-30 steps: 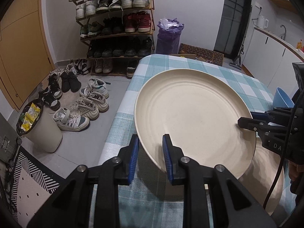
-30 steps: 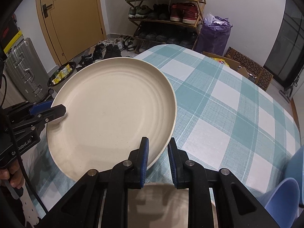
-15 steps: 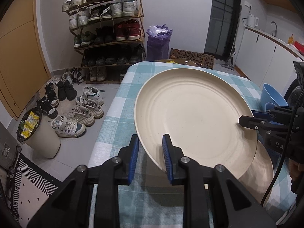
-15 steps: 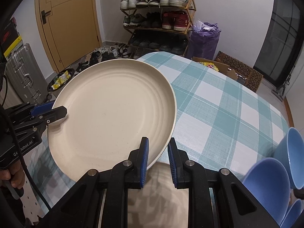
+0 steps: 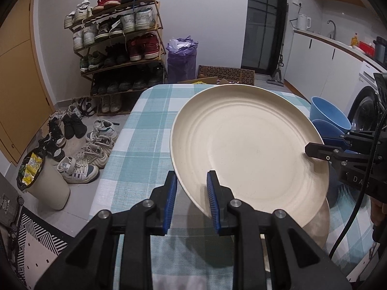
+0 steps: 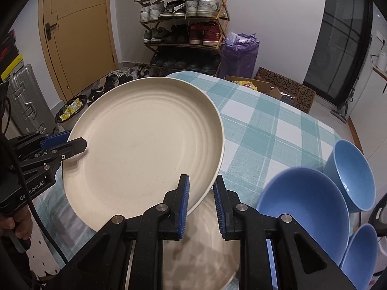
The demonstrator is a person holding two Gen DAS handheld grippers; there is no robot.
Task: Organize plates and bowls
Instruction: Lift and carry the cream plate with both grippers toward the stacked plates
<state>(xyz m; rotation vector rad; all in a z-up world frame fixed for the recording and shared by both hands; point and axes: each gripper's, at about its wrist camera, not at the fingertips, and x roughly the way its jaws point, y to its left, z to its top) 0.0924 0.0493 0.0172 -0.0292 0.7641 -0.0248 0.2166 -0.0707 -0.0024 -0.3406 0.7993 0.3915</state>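
A large cream plate (image 5: pixel 246 149) (image 6: pixel 147 145) is held in the air above the checked table by both grippers. My left gripper (image 5: pixel 191 200) is shut on its near-left rim; it shows at the left of the right wrist view (image 6: pixel 70 145). My right gripper (image 6: pixel 200 200) is shut on the opposite rim; it shows at the right of the left wrist view (image 5: pixel 316 149). A second cream plate (image 6: pixel 205 249) lies on the table right below the held one. Three blue bowls (image 6: pixel 304 207) stand to the right.
The table has a teal and white checked cloth (image 6: pixel 271 130). On the floor beyond it are a shoe rack (image 5: pixel 121 48), loose shoes (image 5: pixel 84 154), a bin (image 5: pixel 41 183), a purple bag (image 6: pixel 239 53) and a cardboard box (image 6: pixel 285 87).
Both grippers have carried the held plate to the right and higher, toward the blue bowls, which have come into view. The plate below is more covered.
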